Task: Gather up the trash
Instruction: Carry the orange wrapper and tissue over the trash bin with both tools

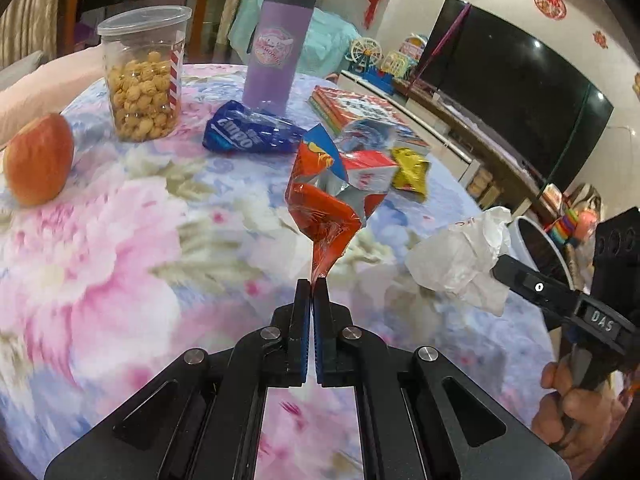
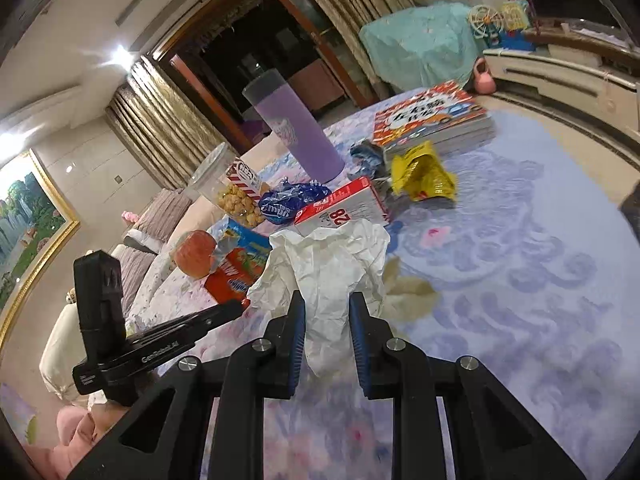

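A large dark television is mounted against a pale wall, above a long low cabinet. Red paper decorations are fixed to the wall. Striped gold curtains flank a dark doorway. A gilt-framed landscape painting is hung beside a sofa.

We saw a crumpled red snack wrapper, its silver lining showing, pinched by one corner and standing up above the floral tablecloth. Beside it a crumpled white tissue was held aloft too. On the cloth lay a twisted blue wrapper, a torn-open yellow packet and a red-and-white carton on its side.
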